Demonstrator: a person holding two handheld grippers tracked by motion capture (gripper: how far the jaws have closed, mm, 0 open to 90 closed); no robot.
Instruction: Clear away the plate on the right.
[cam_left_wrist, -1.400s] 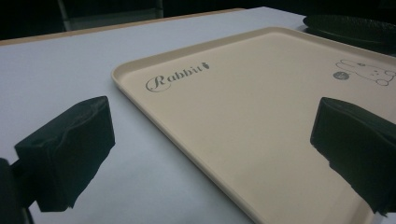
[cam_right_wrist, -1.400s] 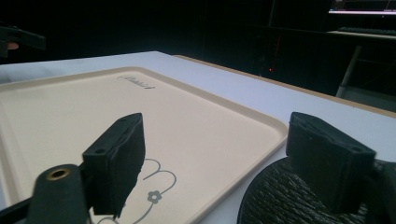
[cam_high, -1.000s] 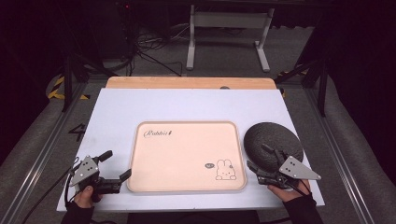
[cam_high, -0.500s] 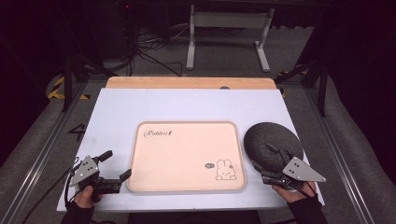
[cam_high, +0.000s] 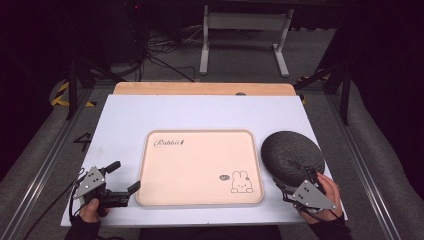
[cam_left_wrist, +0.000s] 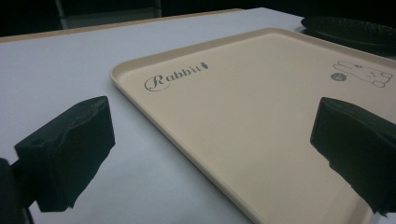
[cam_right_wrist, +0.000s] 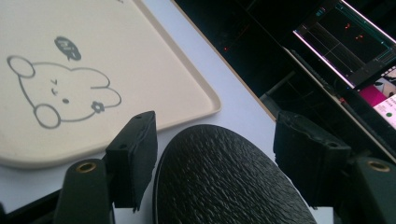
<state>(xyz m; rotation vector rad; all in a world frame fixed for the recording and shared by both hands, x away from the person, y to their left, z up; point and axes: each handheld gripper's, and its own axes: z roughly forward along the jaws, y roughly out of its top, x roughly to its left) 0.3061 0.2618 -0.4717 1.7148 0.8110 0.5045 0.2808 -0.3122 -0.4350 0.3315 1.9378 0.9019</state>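
Cream rectangular plastic tray (cam_high: 200, 167) with "Rabbit" lettering and a bunny drawing sits mid-counter on the white counter (cam_high: 200, 112). Dark textured round plate (cam_high: 291, 155) lies just right of the tray. Left gripper (cam_high: 122, 177) sits at the tray's near-left corner, jaws apart and holding nothing, one over the tray's edge. Right gripper (cam_high: 295, 175) sits over the plate's near edge, jaws apart, straddling the rim in the right gripper view.

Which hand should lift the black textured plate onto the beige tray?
Right. The right tongs are open at the round black textured plate, its rim between the jaws. The left tongs sit across the beige rabbit tray.
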